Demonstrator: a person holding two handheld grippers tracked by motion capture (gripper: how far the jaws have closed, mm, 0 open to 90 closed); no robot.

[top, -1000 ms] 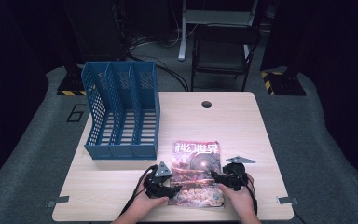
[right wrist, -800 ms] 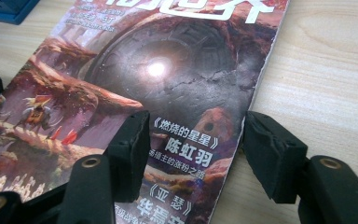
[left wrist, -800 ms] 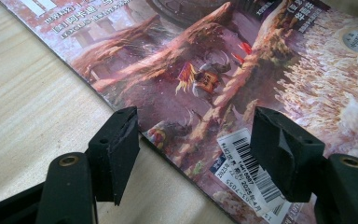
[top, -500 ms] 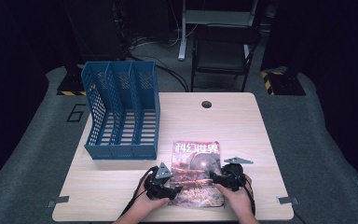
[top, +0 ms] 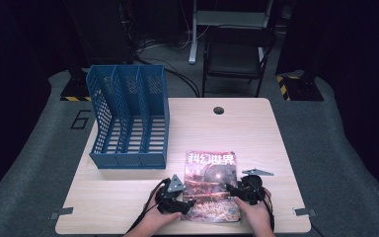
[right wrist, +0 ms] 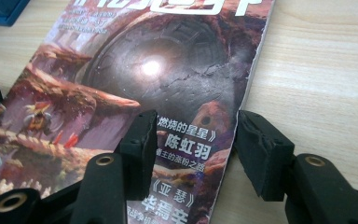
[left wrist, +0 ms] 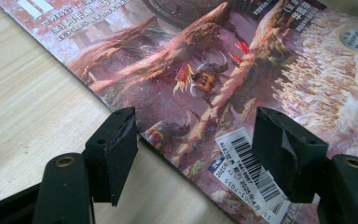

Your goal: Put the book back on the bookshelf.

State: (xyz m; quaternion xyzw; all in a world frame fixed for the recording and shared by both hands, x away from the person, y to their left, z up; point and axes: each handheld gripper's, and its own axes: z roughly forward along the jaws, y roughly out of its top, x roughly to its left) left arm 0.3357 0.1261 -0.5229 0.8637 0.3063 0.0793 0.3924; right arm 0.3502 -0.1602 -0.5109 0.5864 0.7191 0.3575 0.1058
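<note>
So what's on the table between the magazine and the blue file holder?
Nothing. In the high view, only bare wooden table lies between the magazine and the blue file holder.

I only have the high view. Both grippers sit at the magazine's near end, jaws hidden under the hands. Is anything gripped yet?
Observer: No. In the left gripper view the left gripper stands open astride the left edge of the magazine, one jaw over the table, the other over the cover.
Operator: And the right one?
Observer: The right gripper has just been closing; its jaws straddle the magazine's right edge, and I cannot tell whether the pads touch it.
Operator: Any landmark near the left jaws?
Observer: A white barcode label lies on the cover beside the jaw that is over the magazine.
Operator: Is the cover lifted?
Observer: It looks flat on the table in both gripper views.
</note>
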